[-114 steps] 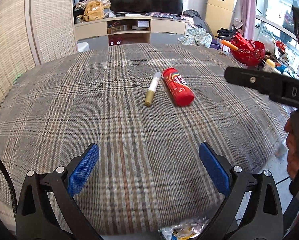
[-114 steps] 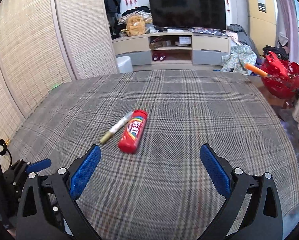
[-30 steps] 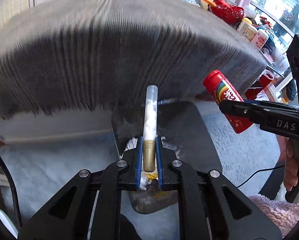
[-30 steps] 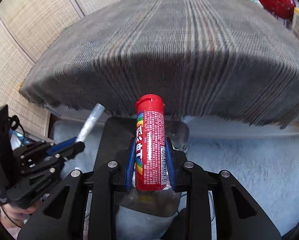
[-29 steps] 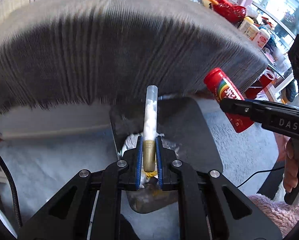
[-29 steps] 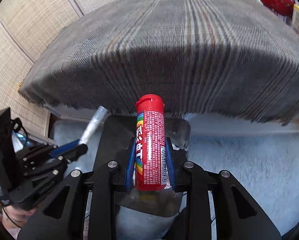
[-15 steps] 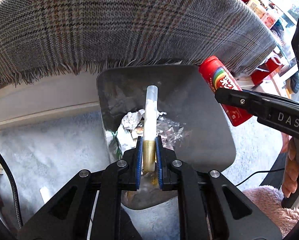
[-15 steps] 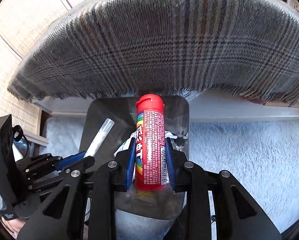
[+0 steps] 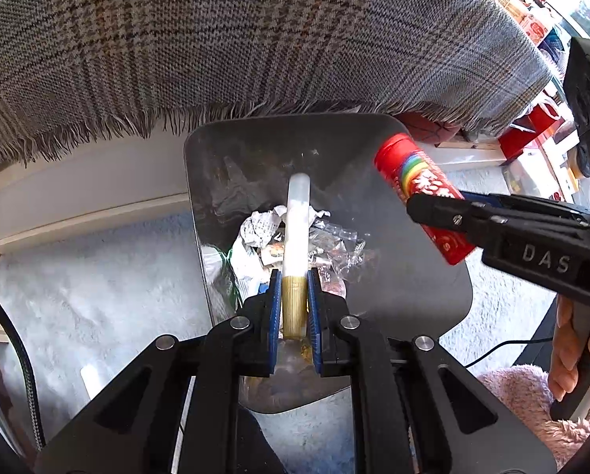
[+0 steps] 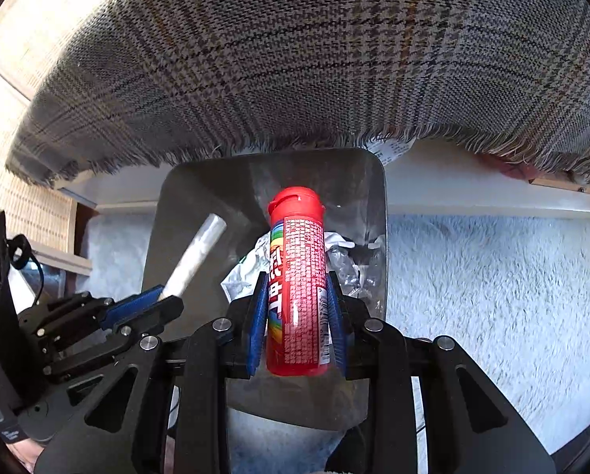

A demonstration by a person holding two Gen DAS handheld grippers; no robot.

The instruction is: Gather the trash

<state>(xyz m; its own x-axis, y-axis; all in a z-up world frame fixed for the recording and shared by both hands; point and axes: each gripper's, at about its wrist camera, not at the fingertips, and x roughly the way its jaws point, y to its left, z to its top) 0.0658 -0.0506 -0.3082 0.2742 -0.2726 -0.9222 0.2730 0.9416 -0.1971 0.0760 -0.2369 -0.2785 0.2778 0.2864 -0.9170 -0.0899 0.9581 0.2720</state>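
Observation:
My left gripper point(image 9: 294, 282) is shut on a white tube with a gold cap point(image 9: 297, 229) and holds it over the open metal trash bin point(image 9: 232, 158). My right gripper point(image 10: 297, 288) is shut on a red candy tube point(image 10: 297, 260) and holds it over the same bin point(image 10: 168, 213). In the left wrist view the red tube point(image 9: 413, 181) and the right gripper point(image 9: 433, 207) sit over the bin's right rim. In the right wrist view the white tube point(image 10: 194, 256) and the left gripper point(image 10: 160, 300) are at the bin's left. Crumpled wrappers point(image 9: 255, 233) lie inside.
The plaid tablecloth's fringed edge point(image 9: 255, 39) hangs just behind the bin. A pale shaggy rug point(image 10: 492, 296) covers the floor around it. A hand point(image 9: 575, 351) holds the right gripper's handle. Red boxes and clutter point(image 9: 532, 134) stand at the far right.
Both grippers have come lower and closer to the bin mouth, each still holding its tube. The bin looks larger and the tablecloth edge has risen in both views.

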